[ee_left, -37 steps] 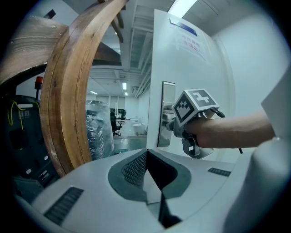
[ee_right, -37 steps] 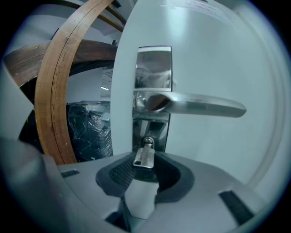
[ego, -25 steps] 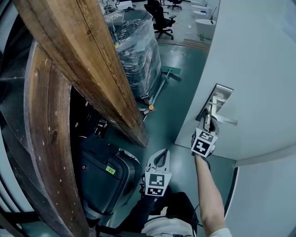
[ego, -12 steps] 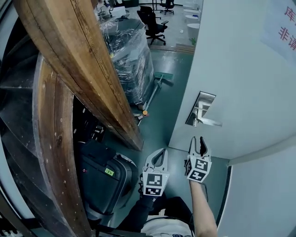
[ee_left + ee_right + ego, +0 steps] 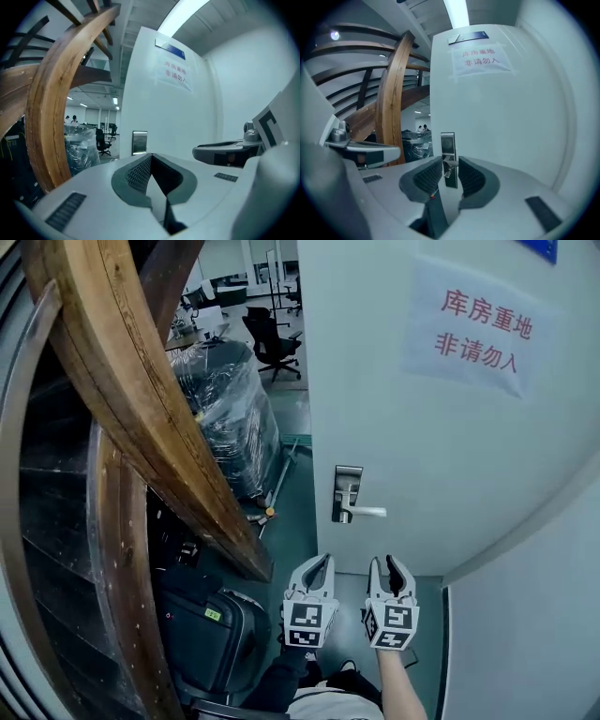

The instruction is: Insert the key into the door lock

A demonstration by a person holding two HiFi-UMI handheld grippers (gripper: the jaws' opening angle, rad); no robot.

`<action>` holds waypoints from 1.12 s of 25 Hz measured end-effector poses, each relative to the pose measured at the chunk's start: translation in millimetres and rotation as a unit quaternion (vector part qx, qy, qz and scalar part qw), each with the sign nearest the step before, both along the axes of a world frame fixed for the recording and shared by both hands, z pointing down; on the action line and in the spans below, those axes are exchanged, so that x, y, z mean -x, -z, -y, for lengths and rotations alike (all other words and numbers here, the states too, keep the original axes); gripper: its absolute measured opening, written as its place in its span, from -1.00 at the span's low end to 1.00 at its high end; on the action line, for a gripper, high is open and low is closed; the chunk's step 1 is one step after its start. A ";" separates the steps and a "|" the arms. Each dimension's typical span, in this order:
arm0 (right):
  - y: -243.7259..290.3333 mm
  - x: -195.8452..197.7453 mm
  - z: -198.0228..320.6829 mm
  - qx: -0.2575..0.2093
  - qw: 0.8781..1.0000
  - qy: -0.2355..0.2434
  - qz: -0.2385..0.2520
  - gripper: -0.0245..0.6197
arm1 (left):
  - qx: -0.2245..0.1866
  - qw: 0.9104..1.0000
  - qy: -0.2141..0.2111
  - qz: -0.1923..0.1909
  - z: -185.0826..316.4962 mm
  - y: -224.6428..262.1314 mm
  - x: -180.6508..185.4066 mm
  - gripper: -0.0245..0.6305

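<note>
Door: white, with a paper sign high on it; it fills the right of the head view, and both hand-held grippers face it.
Lock plate: a tall metal plate near the door's left edge; the lever handle sticks out to the right from its lower part.
Key: in neither hand-held gripper; a small metal bit at the plate just under the handle is most likely it (too small to be sure), which would mean it already sits in the lock.
Right hand-held gripper: released, its pads apart with nothing between them; the lock plate shows straight through the gap, so it is lined up with the lock but well apart from the door.
Left hand-held gripper: clenched on nothing, its tips meeting; it sits just beside the right one, low and idle, probably kept out of the way because this is a one-handed job.
Surroundings: a wooden stair beam slants down the left; behind it stands a plastic-wrapped stack, and a black case lies on the floor by the person's feet.
Stage, as a judgement: the insertion looks done, or the right one is lined up for another reach; its open jaws fit either.
</note>
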State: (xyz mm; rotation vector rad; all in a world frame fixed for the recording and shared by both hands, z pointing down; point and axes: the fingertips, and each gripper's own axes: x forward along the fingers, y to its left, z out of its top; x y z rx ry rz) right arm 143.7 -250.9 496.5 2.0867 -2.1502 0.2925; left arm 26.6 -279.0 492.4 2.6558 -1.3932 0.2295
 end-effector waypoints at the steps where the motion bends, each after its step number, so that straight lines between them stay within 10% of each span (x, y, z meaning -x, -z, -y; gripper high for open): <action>1: 11.9 -3.4 -5.6 -0.008 1.000 0.001 -0.003 -0.56 | -0.005 1.000 -0.005 0.000 -4.4 9.7 -5.7 -0.92; 7: 73.3 -20.9 -28.1 -0.062 0.998 -0.001 -0.008 -0.90 | -0.033 0.999 -0.015 -0.007 -22.0 58.7 -27.5 -0.92; 28: 150.8 -20.0 -23.9 -0.150 0.988 0.031 -0.011 -0.91 | -0.113 0.993 -0.026 -0.004 -23.0 125.7 -62.9 -0.92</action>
